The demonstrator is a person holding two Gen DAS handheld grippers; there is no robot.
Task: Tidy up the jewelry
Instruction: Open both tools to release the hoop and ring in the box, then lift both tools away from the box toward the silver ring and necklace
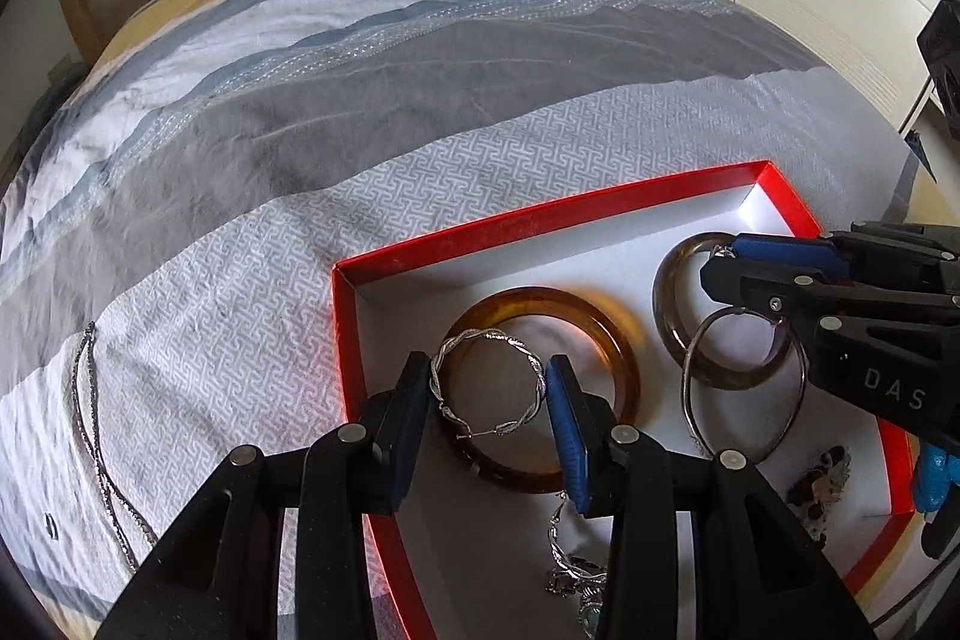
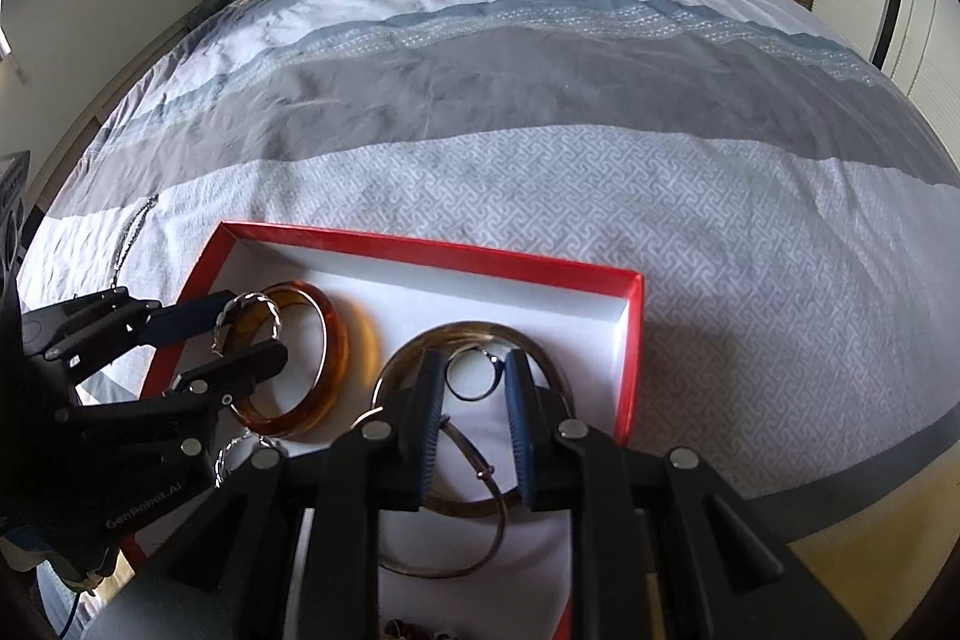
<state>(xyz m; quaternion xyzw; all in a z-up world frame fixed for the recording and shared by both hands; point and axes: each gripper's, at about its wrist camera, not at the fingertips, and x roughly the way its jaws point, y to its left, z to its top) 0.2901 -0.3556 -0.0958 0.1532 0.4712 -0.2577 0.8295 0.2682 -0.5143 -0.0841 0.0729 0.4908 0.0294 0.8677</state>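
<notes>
The left gripper [image 1: 489, 403] holds a twisted silver hoop [image 1: 489, 385] between its jaws over the red box [image 1: 540, 214] near the bed's [image 1: 420, 100] foot edge. The right gripper [image 2: 477, 403] pinches a small dark ring [image 2: 474, 376] above the grey bangle [image 2: 540, 358]; an amber bangle [image 1: 618, 346] lies inside.

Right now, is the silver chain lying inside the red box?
No, the silver chain lies on the bedspread, outside the left wall of the red box.
</notes>
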